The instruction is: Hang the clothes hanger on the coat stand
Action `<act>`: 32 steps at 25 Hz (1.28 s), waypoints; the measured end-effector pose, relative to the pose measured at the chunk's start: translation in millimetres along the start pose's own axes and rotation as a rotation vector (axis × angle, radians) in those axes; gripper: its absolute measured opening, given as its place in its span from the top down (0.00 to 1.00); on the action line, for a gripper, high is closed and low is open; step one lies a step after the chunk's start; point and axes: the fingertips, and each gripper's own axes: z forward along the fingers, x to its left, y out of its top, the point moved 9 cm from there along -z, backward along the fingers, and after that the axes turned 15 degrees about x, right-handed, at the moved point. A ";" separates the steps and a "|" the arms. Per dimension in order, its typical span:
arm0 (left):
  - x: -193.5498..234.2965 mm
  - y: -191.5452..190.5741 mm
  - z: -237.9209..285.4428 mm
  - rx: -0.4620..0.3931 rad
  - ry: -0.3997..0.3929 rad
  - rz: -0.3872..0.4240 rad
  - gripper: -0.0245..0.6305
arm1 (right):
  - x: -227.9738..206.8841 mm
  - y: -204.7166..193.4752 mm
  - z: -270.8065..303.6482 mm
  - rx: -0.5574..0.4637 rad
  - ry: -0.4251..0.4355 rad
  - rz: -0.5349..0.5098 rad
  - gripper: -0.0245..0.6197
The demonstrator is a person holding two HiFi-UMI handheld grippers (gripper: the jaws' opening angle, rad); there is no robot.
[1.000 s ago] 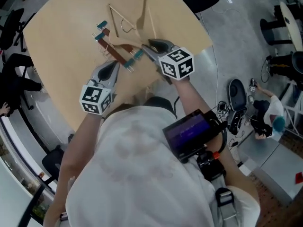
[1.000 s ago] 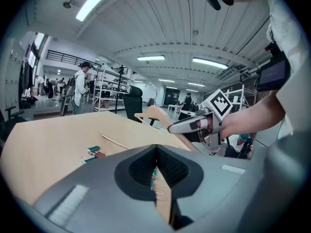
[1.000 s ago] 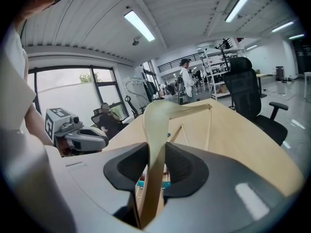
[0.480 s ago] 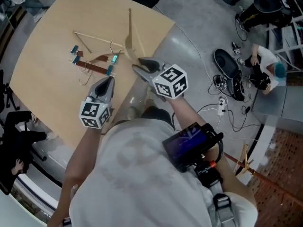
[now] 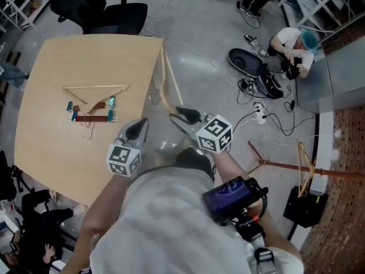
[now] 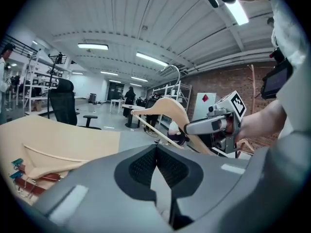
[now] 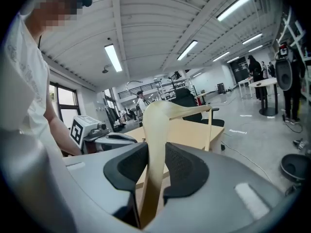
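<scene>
Our right tool is clamped on the hanger, held in the air. Our left tool is closed, empty. The stand is well apart, right of this tool. Carrying and hanging remain.

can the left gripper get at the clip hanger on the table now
Probably yes: the left gripper is empty, jaws shut, with only bare table between it and the clip hanger.

Right gripper holds wooden hanger; coat stand far right.
</scene>
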 end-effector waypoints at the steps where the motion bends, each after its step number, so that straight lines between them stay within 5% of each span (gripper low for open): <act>1: -5.4 1.9 4.2 0.005 -0.020 0.015 0.96 | -0.6 -7.0 -9.5 -0.013 -0.009 0.014 0.77; 13: -107.5 31.6 52.2 0.027 -0.226 0.166 0.96 | -4.6 -96.9 -145.8 -0.166 -0.195 0.180 0.77; 32: -402.9 38.7 144.7 0.137 -0.663 0.438 0.96 | 36.0 -301.2 -392.2 -0.405 -0.408 0.519 0.77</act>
